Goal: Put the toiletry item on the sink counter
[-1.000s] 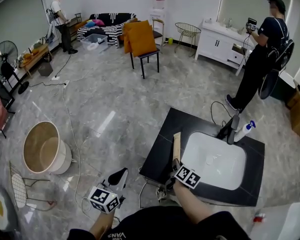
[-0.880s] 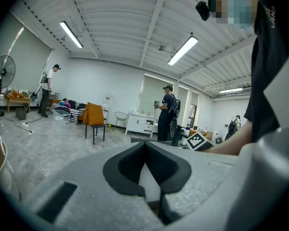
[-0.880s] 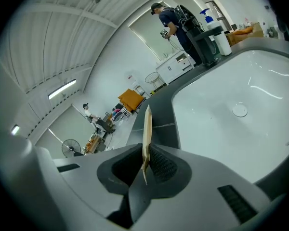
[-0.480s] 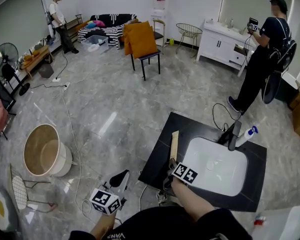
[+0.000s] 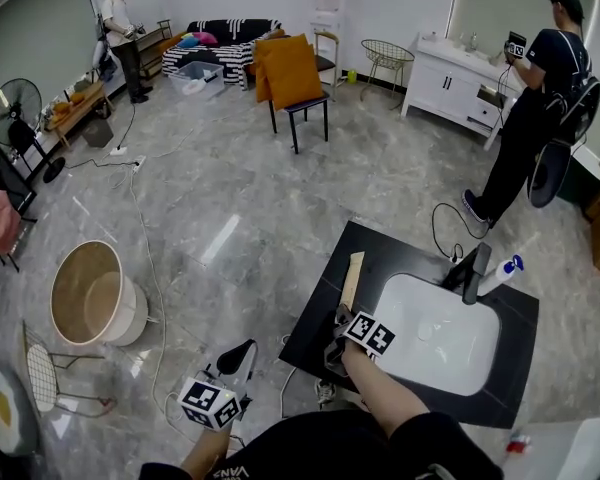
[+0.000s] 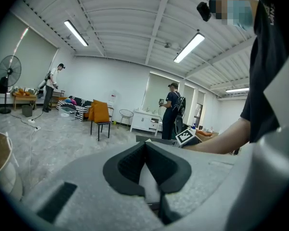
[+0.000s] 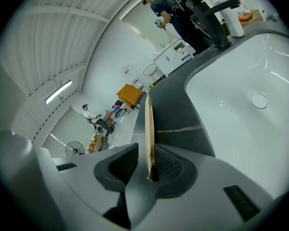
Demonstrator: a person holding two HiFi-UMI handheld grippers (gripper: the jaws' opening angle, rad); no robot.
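A long flat tan toiletry item (image 5: 353, 276) lies along the left part of the black sink counter (image 5: 320, 313), beside the white basin (image 5: 435, 333). My right gripper (image 5: 340, 326) is at its near end. In the right gripper view the item (image 7: 148, 124) stands on edge between the jaws of that gripper (image 7: 147, 153). The jaws are opening, and a gap shows on its left side. My left gripper (image 5: 238, 356) hangs low over the floor left of the counter. Its pads (image 6: 144, 143) meet with nothing between them.
A black faucet (image 5: 473, 268) and a white spray bottle (image 5: 502, 271) stand at the basin's far side. A round tub (image 5: 90, 296) and a wire chair (image 5: 45, 378) are on the floor to the left. A person (image 5: 530, 118) stands by a white cabinet (image 5: 445, 83).
The right gripper and the tan item stay at the counter's left part, with only a slight shift in the view. The left gripper has hardly moved.
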